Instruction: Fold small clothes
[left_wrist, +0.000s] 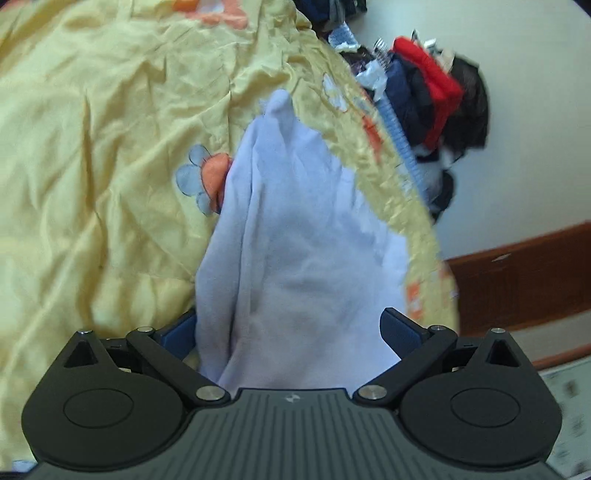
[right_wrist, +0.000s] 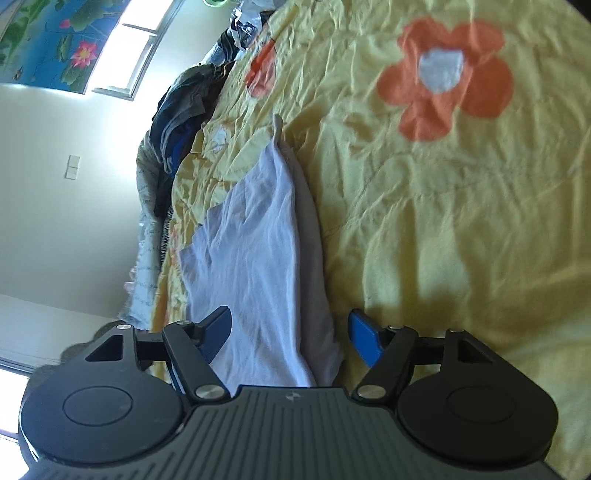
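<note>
Leftmost, the left hand-held gripper (left_wrist: 288, 332) stands open around the pale lilac garment (left_wrist: 295, 229) on the yellow bedspread (left_wrist: 92, 166); its long axis runs straight ahead. Rightward, the right hand-held gripper (right_wrist: 290, 332) straddles it too (jaws apart, unclamped), equally near.

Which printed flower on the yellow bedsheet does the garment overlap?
The small blue-petalled flower with an orange petal; the pale lilac garment covers its right edge. The big orange flower lies clear.
</note>
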